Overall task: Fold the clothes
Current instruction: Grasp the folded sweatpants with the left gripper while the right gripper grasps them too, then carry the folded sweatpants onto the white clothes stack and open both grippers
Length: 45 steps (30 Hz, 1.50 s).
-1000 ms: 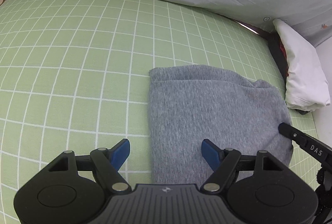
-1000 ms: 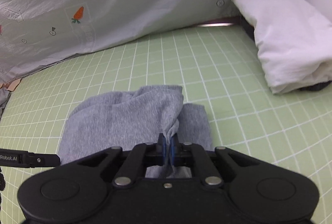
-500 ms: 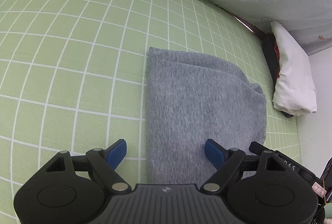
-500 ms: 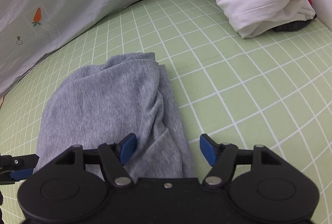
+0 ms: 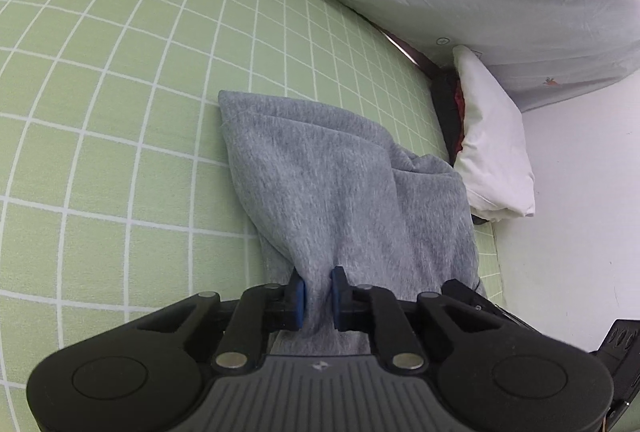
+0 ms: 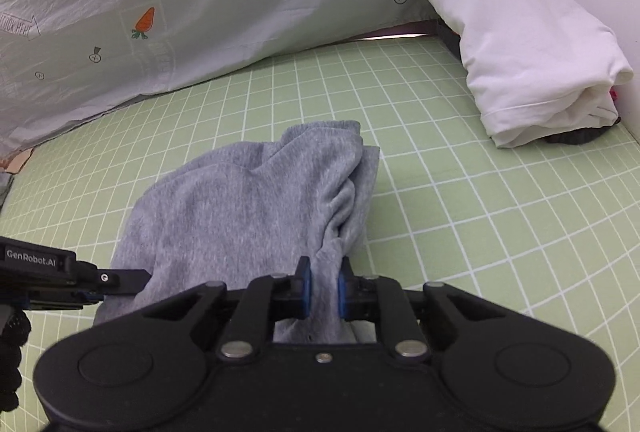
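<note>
I find the grey fleece knit garment [image 5: 340, 184] lying on the green sheet with its white grid [image 5: 120, 112], gathered into a narrow, layered bundle; its far end rests flat on the sheet and its near end rises toward me.

My left gripper [image 5: 317, 296] is clenched on the near edge of the garment, the blue pads [image 5: 298, 298] pinching a bunched fold of cloth. My right gripper [image 6: 322, 292] is likewise clamped on the near edge at its right side, where the fabric puckers into pleats. From the right wrist view the left gripper's black finger sits against the garment's left flank.

Progress, as I judge it: the garment shows at least 2 stacked layers, so it is partly folded, but the top is rumpled and the edges do not align. Both near corners are held, which fits a further fold or a lift.

A folded white cloth stack [image 6: 532, 60] sits well apart by the white wall [image 5: 580, 232], over dark items.
</note>
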Tool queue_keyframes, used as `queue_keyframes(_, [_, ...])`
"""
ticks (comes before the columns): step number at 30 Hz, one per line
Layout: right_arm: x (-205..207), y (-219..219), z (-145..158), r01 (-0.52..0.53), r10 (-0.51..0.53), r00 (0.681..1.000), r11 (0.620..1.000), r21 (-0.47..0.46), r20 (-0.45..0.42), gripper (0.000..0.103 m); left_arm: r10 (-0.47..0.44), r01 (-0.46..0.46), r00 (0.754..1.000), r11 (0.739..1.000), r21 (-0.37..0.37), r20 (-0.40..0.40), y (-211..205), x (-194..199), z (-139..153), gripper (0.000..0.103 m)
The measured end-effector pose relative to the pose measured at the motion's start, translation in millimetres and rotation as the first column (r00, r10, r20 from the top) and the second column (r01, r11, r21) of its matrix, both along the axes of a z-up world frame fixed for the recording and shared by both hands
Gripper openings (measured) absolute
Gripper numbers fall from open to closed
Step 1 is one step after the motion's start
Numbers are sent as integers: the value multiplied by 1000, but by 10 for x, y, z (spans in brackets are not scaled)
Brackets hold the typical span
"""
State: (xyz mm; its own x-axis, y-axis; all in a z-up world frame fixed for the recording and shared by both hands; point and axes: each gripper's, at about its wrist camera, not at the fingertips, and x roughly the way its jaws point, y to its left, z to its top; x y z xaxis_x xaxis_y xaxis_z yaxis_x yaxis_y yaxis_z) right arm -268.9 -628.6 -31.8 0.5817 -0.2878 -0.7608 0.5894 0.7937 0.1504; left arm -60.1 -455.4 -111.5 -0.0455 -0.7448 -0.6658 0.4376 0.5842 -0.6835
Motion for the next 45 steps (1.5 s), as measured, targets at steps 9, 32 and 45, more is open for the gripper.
queue_keyframes(9, [-319, 82, 494, 138, -130, 987, 988, -74, 98, 13, -158, 169, 981, 982, -90, 111, -520, -332, 561, 11])
queue_keyframes(32, [-1013, -3373, 1513, 220, -84, 894, 938, -268, 440, 13, -76, 207, 902, 940, -271, 424, -3856, -818, 1748, 12])
queue_keyframes(45, [-480, -4641, 188, 342, -296, 931, 913, -222, 216, 42, -135, 76, 819, 989, 128, 558, -4704, -505, 919, 55])
